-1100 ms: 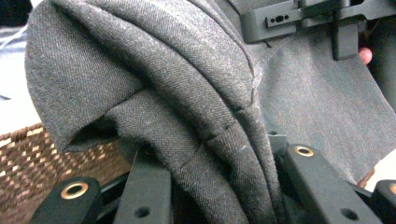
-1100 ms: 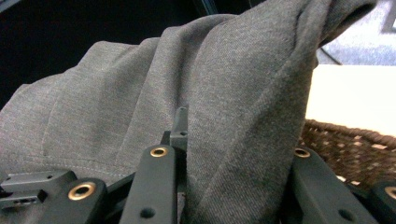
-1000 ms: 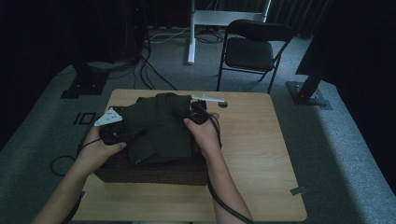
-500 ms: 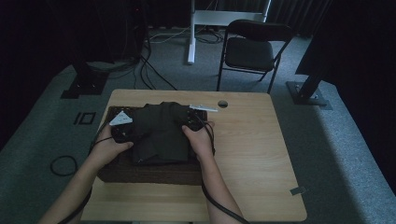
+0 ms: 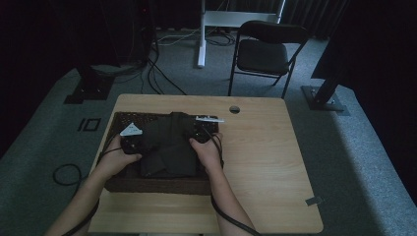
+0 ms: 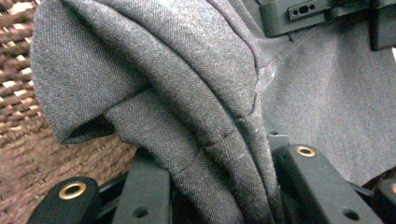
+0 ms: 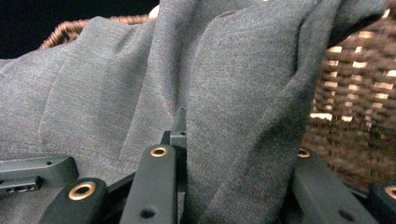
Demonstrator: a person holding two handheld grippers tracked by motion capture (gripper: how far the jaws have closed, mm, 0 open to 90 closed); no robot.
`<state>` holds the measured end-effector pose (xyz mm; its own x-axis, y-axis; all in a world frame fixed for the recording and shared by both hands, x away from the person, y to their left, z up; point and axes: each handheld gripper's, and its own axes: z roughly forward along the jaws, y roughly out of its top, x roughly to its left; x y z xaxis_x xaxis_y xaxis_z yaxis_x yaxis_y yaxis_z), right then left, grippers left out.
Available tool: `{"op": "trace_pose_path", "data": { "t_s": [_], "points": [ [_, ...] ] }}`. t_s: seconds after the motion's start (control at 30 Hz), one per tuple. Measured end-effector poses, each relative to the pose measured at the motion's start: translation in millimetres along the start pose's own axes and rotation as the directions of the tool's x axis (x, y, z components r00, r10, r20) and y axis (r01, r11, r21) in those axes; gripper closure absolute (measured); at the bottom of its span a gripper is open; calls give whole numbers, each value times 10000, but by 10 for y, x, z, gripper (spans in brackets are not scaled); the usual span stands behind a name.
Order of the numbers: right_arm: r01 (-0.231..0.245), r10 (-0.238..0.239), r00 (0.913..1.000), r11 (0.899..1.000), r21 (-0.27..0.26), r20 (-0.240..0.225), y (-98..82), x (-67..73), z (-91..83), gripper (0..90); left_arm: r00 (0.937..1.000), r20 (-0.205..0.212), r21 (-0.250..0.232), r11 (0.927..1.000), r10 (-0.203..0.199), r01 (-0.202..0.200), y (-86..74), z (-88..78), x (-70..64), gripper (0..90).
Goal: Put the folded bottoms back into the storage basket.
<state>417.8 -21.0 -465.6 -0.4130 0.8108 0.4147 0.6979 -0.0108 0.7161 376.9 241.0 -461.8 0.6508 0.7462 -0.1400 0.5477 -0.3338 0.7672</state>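
A dark grey folded garment lies in a brown wicker basket on the left half of a wooden table. My left gripper holds the garment's left edge and my right gripper holds its right edge. In the left gripper view thick folds of grey cloth are pinched between the black jaws of the left gripper, with the wicker close beneath. In the right gripper view the right gripper is shut on a fold of the cloth, with the basket wall just beyond.
The right half of the table is bare wood, with a round cable hole near its far edge. A black folding chair stands behind the table. Cables and stand bases lie on the grey carpet.
Both hands have sunk with the garment, which has dropped from above the basket down into it. The grips look unchanged.
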Motion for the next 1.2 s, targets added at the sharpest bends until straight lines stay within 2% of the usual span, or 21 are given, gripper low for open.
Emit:
{"op": "trace_pose_path", "data": {
  "t_s": [0.17,0.33,0.53,0.63,0.67,0.77,0.8,0.87,0.97,1.03,1.07,1.13,1.2],
  "points": [
    [50,-55,9998,9996,294,165,-43,7,50,683,9993,57,18,9993,-367,367,-105,66,63,653],
    [-232,220,9995,9980,595,210,-61,-19,127,682,9979,95,103,9979,-642,641,-167,106,106,648],
    [125,-237,9965,9904,1377,798,-107,-44,241,668,9962,68,384,9955,-873,870,-241,209,118,632],
    [386,-527,9939,9891,1418,972,-119,-40,269,658,9958,49,383,9951,-913,911,-250,219,123,624],
    [527,-686,9920,9878,1466,1059,-128,-40,298,633,9938,-18,446,9928,-1116,1115,-278,238,136,615],
    [715,-923,9878,9843,1612,1254,-137,-40,341,608,9927,-135,513,9914,-1201,1207,-291,255,138,599],
    [885,-1104,9854,9825,1639,1298,-144,-42,361,591,9919,-191,532,9905,-1257,1266,-295,262,143,585],
    [867,-1095,9842,9832,1606,1391,-146,-57,381,555,9906,-256,515,9894,-1343,1355,-305,276,149,569],
    [1125,-1352,9806,9811,1571,1420,-157,-70,412,461,9893,-475,616,9882,-1378,1406,-321,293,155,503],
    [1366,-1549,9789,9811,1373,1335,-176,-92,442,338,9876,-758,648,9876,-1377,1427,-329,305,160,402],
    [1573,-1737,9770,9788,1314,1240,-183,-101,454,325,9854,-875,708,9858,-1459,1523,-331,307,170,350],
    [1534,-1696,9767,9803,1246,1313,-179,-111,450,241,9827,-1107,670,9855,-1481,1561,-327,308,187,271],
    [2070,-2229,9651,9708,1210,1377,-161,-116,439,197,9775,-1312,544,9834,-1649,1732,-308,296,197,240]
  ]
}}
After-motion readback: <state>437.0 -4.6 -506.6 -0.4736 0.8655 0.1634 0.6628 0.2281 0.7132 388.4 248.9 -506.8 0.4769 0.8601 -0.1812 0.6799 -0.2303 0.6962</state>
